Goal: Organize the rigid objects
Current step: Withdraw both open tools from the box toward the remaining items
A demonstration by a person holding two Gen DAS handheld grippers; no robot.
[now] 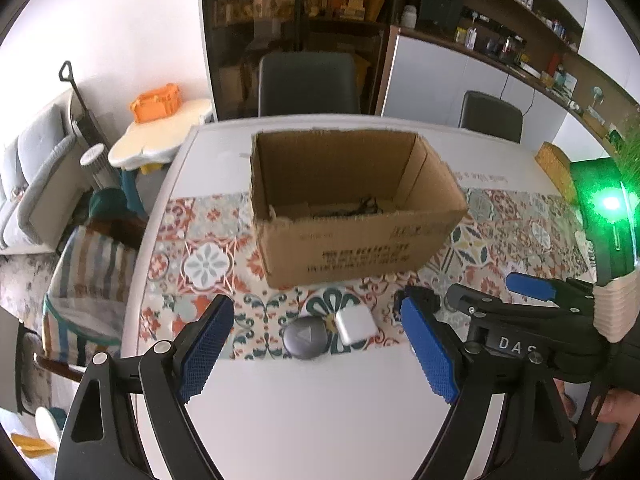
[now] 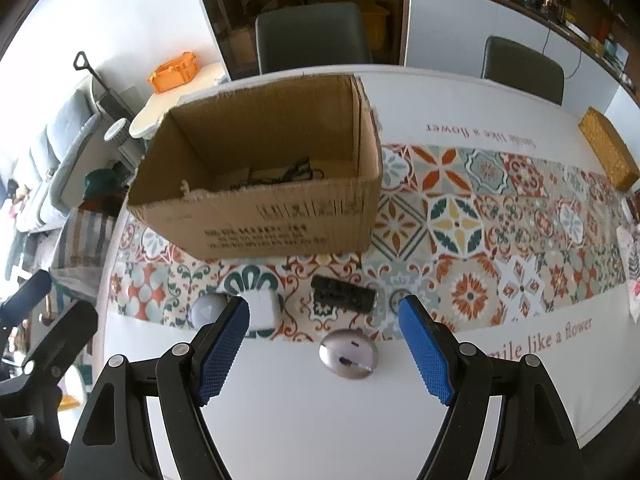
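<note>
Two hand-held grippers above a white counter (image 2: 320,420) with a patterned runner (image 2: 500,232); an open cardboard box (image 2: 256,216) stands on the runner toward the far side, some dark tangled items lying on its floor. The task's things lie in front of the box, near the runner's front edge: a grey pebble (image 1: 306,337) touching a white block (image 1: 355,325) on the left; a black studded bar (image 2: 344,299) on the runner; a silver oval (image 2: 349,353) just off the runner on bare counter. Left gripper (image 1: 316,354): fingers spread wide, nothing between them, pebble and block lying ahead in the gap. Right gripper (image 2: 324,350): fingers also apart and empty, the oval lying ahead between them, the bar just beyond. The right gripper also appears at the right edge of the left wrist view. All four things look small, stiff and light. The pebble and oval are smooth and rounded, so they would likely slip unless pinched across the widest middle. The block has flat sides with rounded corners and should take a grip across two opposite faces. The bar's studs should give the fingers purchase; a hold across its short width seems best. None looks fragile, though the oval's make cannot be told.
</note>
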